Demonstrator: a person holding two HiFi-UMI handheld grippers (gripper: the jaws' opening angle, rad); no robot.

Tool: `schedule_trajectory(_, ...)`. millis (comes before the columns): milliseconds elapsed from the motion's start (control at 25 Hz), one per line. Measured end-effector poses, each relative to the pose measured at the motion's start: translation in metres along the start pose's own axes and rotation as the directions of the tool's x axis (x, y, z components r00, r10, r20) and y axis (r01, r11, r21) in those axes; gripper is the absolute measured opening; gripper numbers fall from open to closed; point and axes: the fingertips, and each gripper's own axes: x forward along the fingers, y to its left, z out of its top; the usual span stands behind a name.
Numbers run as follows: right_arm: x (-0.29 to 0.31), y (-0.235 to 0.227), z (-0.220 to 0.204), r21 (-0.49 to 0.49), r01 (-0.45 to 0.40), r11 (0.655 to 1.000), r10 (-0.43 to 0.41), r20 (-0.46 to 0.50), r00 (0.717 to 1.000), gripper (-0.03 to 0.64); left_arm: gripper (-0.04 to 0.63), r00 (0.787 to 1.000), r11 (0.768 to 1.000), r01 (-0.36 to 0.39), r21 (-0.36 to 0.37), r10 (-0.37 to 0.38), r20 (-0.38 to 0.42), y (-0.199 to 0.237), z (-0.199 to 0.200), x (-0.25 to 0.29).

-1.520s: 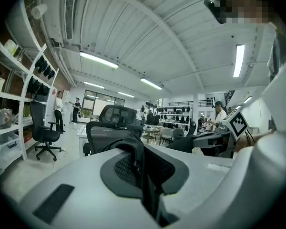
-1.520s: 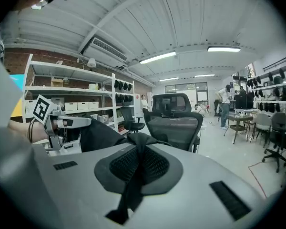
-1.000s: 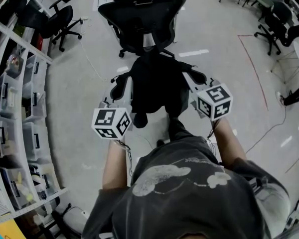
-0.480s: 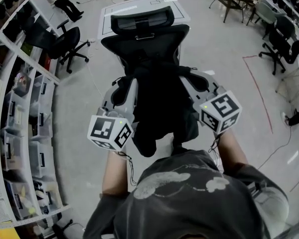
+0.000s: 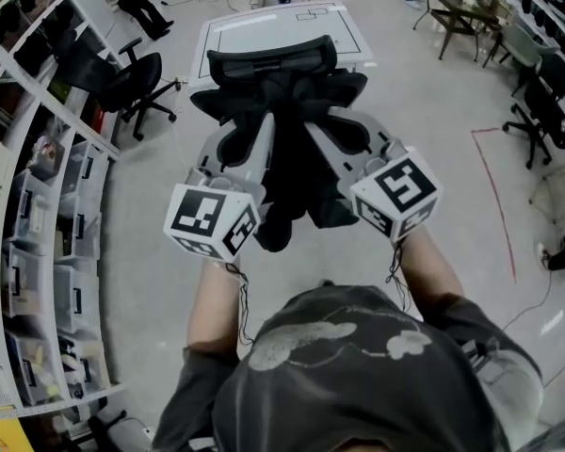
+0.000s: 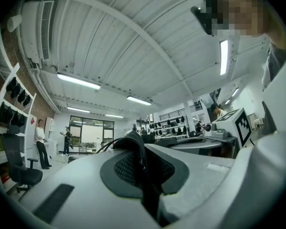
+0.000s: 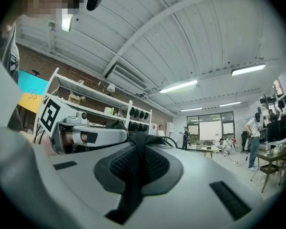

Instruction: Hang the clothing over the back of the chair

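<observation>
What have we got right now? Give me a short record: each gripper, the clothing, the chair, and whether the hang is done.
left gripper: shut on the clothing
right gripper: shut on the clothing
clothing: black, held up between the two grippers, bulk hanging down between them
chair: black office chair with headrest, straight ahead, beyond the grippers
table: white, beyond the chair
hang status: not yet done; the clothing is gripped on both sides and not draped over the chair back
</observation>
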Motion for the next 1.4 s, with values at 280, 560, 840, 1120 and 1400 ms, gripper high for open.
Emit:
schedule_trajectory(280,0.028,-0.055,0.024,0.002,-0.022,1.000,0.022,0.070,0.997,0.002,0.008,0.998,0.997,-0.048,0.061,0.046,0.030,0.032,0.029,0.045)
schedule_trajectory(560,0.058,-0.089,0.070,0.004,-0.006,1.000,0.005,0.136,0.991,0.002,0.008,0.996,0.994,-0.054,0.094,0.047,0.076,0.054,0.075,0.079)
schedule_trajectory(840,0.102,-0.114,0.133,-0.034,0.009,0.999,0.000,0.244,0.970,0.002,0.008,0.987,0.986,-0.056,0.158,0.031,0.157,0.094,0.141,0.111)
schedule_trajectory(1120,0.162,-0.151,0.166,-0.151,0.093,0.984,-0.046,0.292,0.955,0.002,0.008,0.962,0.943,-0.155,0.294,0.076,0.263,0.162,0.171,0.153)
schedule_trajectory(1400,0.228,-0.187,0.133,-0.199,0.161,0.967,-0.115,0.226,0.967,0.003,0.008,0.938,0.890,-0.245,0.385,0.118,0.325,0.243,0.139,0.185)
